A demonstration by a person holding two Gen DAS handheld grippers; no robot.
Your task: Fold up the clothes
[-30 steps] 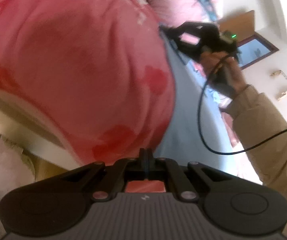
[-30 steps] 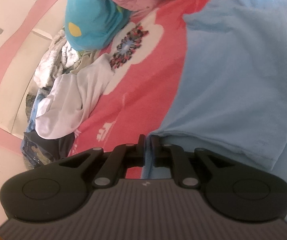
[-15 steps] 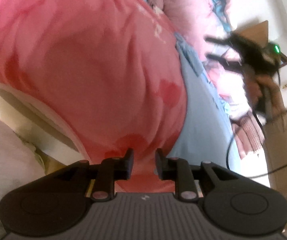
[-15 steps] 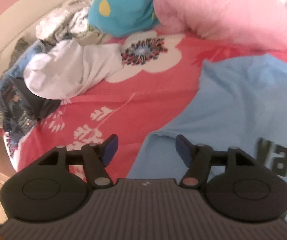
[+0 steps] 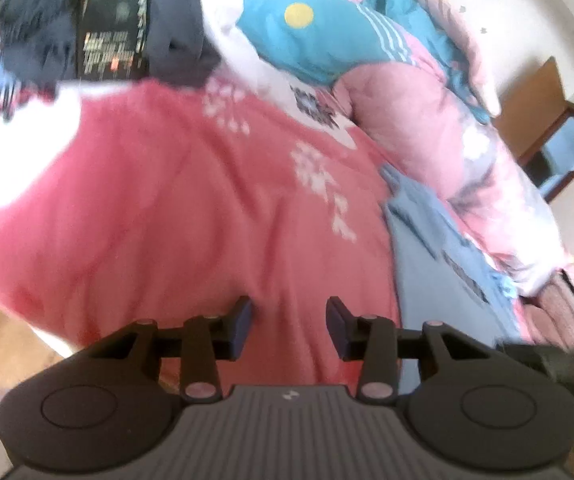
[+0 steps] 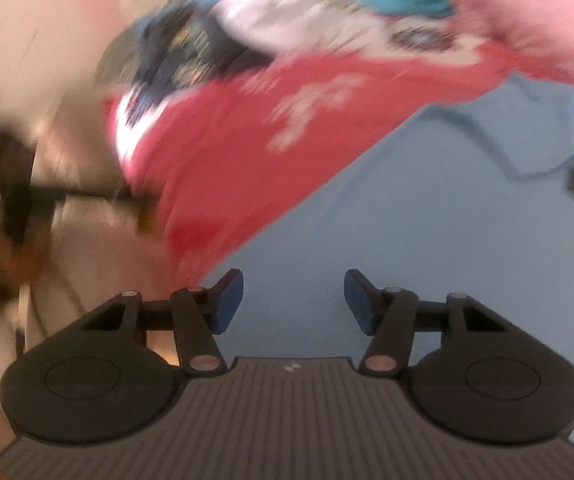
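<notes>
The left gripper point(image 5: 289, 322) stood spread with nothing between its fingers, its jaws having just been opening, above the red flowered blanket point(image 5: 175, 208) near the bed's front edge. The right gripper point(image 6: 294, 300) was also spread and empty, its jaws having just closed a little, over the light blue shirt point(image 6: 427, 240), which lay flat on the blanket toward the bed's right side. A heap of clothes point(image 5: 99, 28) sat at the far end, beside a pink quilt point(image 5: 439, 148). The right view was blurred.
</notes>
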